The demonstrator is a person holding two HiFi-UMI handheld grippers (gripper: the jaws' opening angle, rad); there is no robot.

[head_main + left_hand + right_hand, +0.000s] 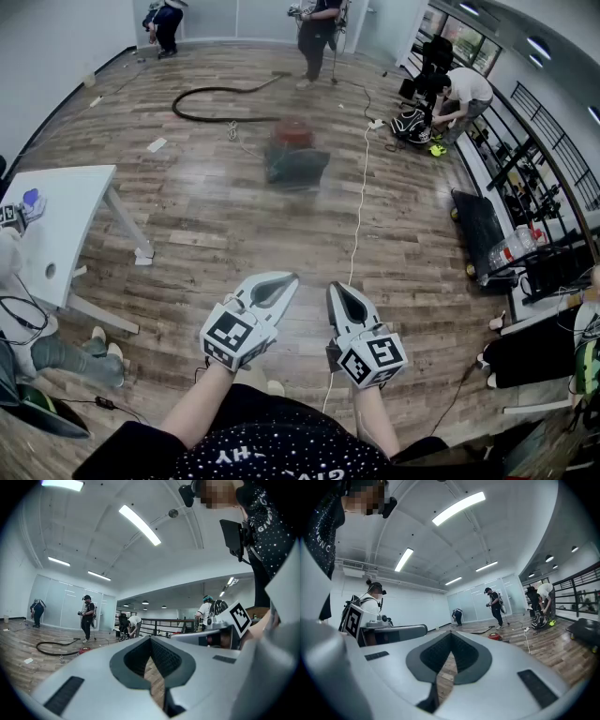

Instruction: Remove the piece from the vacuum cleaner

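Observation:
The red and dark vacuum cleaner (295,155) stands on the wooden floor well ahead of me, blurred, with its black hose (220,98) curling away to the far left. My left gripper (284,279) and right gripper (339,289) are held side by side near my body, both shut and empty, far from the vacuum. In the left gripper view the shut left gripper (150,641) points over the floor, with the vacuum (83,651) small at the left. From the right gripper (451,649), the vacuum (495,636) shows small in the distance. I cannot make out the piece.
A white table (66,216) stands at the left. A white cable (361,197) runs along the floor right of the vacuum. People stand at the far wall (319,37) and crouch by bags (459,94). A black case (478,225) and railings line the right.

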